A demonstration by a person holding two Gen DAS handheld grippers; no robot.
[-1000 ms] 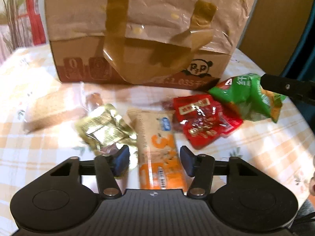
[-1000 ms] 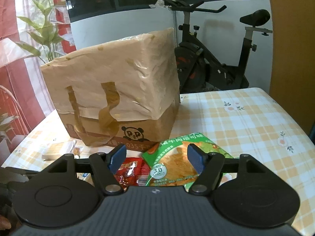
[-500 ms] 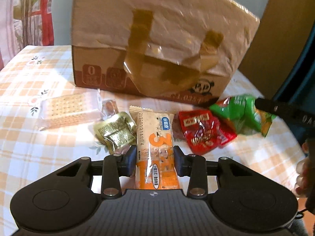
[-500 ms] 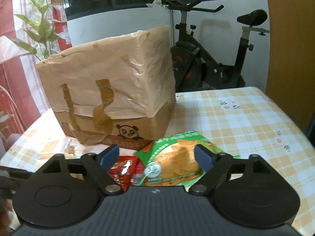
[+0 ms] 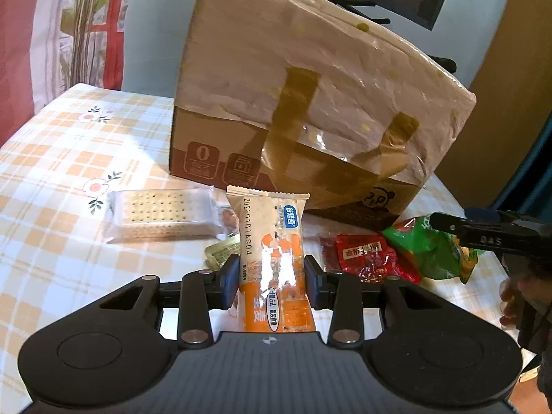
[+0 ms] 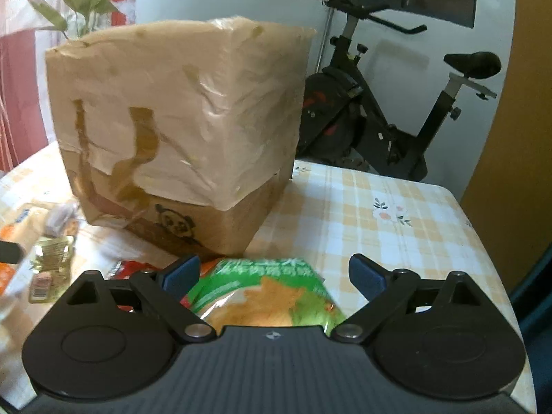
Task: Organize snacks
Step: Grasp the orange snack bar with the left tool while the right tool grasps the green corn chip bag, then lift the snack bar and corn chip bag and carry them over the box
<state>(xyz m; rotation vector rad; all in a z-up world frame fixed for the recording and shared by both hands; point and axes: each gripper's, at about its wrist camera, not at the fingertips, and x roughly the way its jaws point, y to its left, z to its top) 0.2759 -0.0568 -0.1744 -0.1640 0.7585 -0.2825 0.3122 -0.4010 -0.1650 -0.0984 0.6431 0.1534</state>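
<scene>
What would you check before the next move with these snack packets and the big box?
1. Left gripper jaws clamp the orange-and-white snack bar packet: ok.
2. Bar lifted clear of the checked tablecloth: cannot tell.
3. Right gripper jaws, just opening, straddle the green crisp bag without pressing: ok.
4. Green bag gripped: not ok.
5. Opening in the brown cardboard box wrapped in plastic film visible: not ok.

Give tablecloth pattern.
Orange-and-white check with small flowers on the tablecloth; clearest in left wrist view.
</scene>
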